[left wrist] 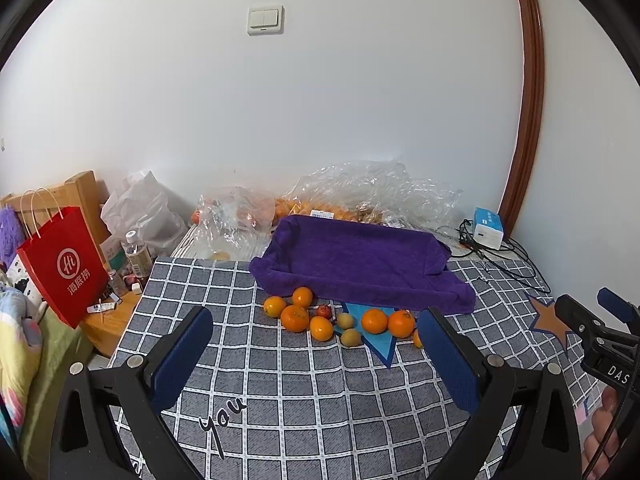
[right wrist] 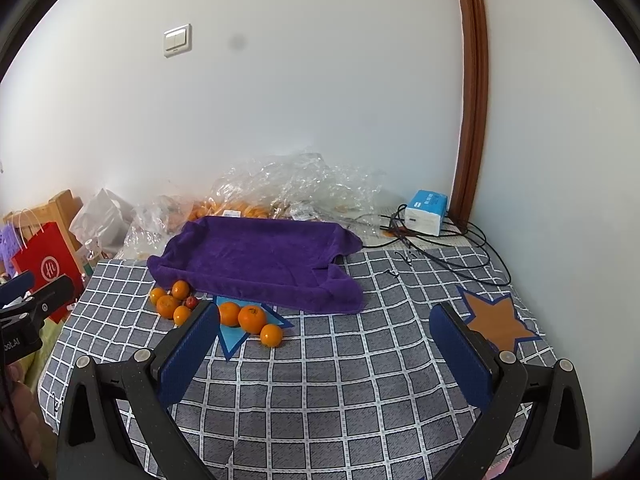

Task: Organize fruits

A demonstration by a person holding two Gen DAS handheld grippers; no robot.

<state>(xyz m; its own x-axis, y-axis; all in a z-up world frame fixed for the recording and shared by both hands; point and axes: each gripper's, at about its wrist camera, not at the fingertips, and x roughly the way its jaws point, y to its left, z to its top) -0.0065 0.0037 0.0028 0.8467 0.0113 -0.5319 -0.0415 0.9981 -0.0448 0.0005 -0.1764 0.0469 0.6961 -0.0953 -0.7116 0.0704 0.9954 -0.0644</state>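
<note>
Several oranges lie in a loose row on the checked cloth, just in front of a purple towel draped over a shallow tray. Among them sit two small yellow-green fruits and a small red fruit. My left gripper hovers open, short of the row, nothing between its fingers. In the right wrist view the same oranges and purple towel lie ahead to the left. My right gripper is open and empty, above the cloth to the right of the fruit.
Crumpled clear plastic bags holding more oranges lie behind the towel at the wall. A tissue box and black cables lie at the back right. A red paper bag and bottles stand off the left edge.
</note>
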